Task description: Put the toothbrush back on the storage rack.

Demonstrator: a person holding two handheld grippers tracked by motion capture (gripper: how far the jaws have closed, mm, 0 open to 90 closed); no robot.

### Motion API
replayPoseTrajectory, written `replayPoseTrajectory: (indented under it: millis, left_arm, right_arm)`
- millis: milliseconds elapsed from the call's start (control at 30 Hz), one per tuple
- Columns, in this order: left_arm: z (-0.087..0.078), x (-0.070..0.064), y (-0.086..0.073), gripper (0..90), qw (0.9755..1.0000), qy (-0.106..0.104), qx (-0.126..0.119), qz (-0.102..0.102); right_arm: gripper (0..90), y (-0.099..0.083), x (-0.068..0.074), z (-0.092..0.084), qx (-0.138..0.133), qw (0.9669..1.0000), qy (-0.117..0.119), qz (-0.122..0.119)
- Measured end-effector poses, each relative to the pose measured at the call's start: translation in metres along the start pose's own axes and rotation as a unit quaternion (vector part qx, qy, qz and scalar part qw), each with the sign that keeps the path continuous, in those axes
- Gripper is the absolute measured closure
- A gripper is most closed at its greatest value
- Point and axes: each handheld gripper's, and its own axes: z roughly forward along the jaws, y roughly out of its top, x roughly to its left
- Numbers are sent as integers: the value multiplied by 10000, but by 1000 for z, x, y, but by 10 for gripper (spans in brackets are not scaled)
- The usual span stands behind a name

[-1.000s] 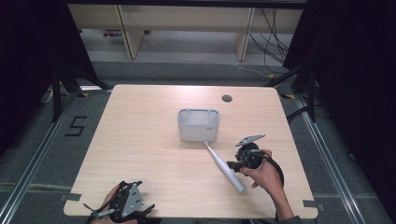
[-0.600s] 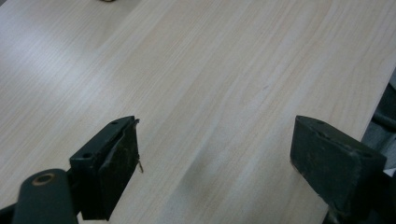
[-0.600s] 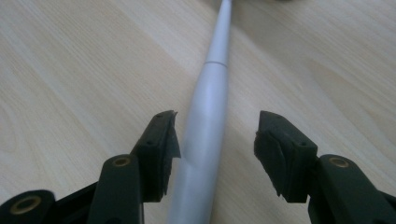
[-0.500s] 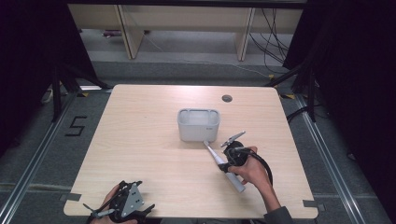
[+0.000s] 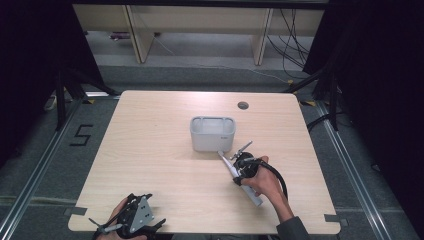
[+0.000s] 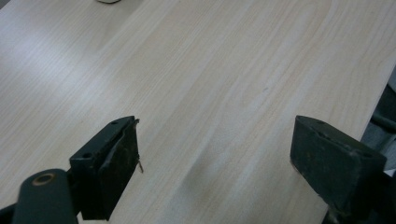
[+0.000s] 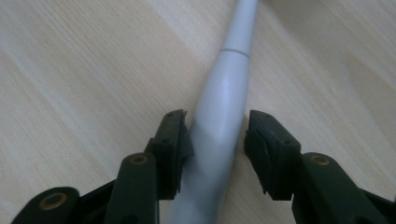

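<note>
Table [image 5: 150, 150] is carrying little: a grey tub [image 5: 212, 133] is sitting near the middle, toward the far edge, and a long grey handle-shaped tool [image 5: 252, 192] is lying flat, slanting from just beside the tub's right near corner toward the near right edge. The right gripper [image 5: 239, 171] is straddling the tool's thick part, jaws just closing in; in the right gripper view one pad looks to be touching the tool [image 7: 219, 121], the other is standing slightly off, so no firm grip yet, likely lining up a pickup. Left gripper [image 6: 215, 154] is resting at the near left edge, jaws wide apart over bare wood. Nothing is blocking the lift; the tub is close to the tip.
</note>
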Motion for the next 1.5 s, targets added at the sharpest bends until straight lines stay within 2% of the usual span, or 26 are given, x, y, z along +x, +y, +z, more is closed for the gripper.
replayPoseTrajectory:
  millis: [67, 100, 133, 167, 233, 467, 533, 667, 700, 767, 833, 967, 1000, 1300, 1333, 1367, 1500]
  left_arm:
    - [0, 0, 0, 150, 10000, -4, 8, 7]
    - [0, 0, 0, 150, 10000, -5, 8, 7]
    - [0, 0, 0, 149, 10000, -5, 10, 9]
    - [0, 0, 0, 149, 10000, -4, 10, 12]
    - [0, 1, 0, 150, 10000, 21, 31, 28]
    - [1, -1, -1, 150, 10000, -7, 42, -3]
    - [0, 0, 0, 149, 10000, -59, 47, -5]
    - [0, 0, -1, 150, 10000, -3, 33, -8]
    - [0, 0, -1, 150, 10000, -14, 26, -21]
    - [0, 0, -1, 150, 10000, 0, 32, -13]
    - [0, 0, -1, 149, 10000, -1, 33, -6]
    - [0, 1, -1, 149, 10000, 1, 34, -9]
    - [-1, 1, -1, 150, 10000, -59, 57, -11]
    - [-1, 1, -1, 150, 10000, 3, 34, -7]
    - [0, 0, -1, 150, 10000, 64, 0, -47]
    - [0, 0, -1, 150, 10000, 80, -3, -52]
    - [0, 1, -1, 150, 10000, 31, 22, -36]
  right_arm:
    - [607, 1, 1, 1, 50, 10000, -19, -17]
    - [615, 1, 3, 1, 127, 9999, -5, 111]
    - [624, 2, 2, 1, 111, 9999, -41, -70]
    - [640, 3, 2, 1, 134, 9998, -34, -108]
    - [664, 4, 2, 1, 129, 9998, -21, -124]
    - [665, 8, 2, 0, 455, 9983, -91, -342]
    - [666, 11, 4, 1, 553, 9978, -89, -342]
    - [665, 14, 3, 1, 711, 9967, -74, -390]
    - [666, 17, 3, 1, 861, 9951, -18, -495]
    - [666, 19, 5, 1, 1002, 9937, -30, -493]
    - [667, 21, 5, 1, 1121, 9918, -13, -610]
    - [668, 25, 8, 3, 1257, 9897, -43, -681]
    - [668, 25, 10, 3, 1273, 9892, -51, -721]
    - [670, 24, 12, 3, 1225, 9891, -14, -813]
    - [670, 23, 12, 2, 1228, 9887, 39, -858]
    - [670, 23, 12, 2, 1238, 9892, 62, -782]
    - [671, 20, 10, 1, 1147, 9902, 89, -797]
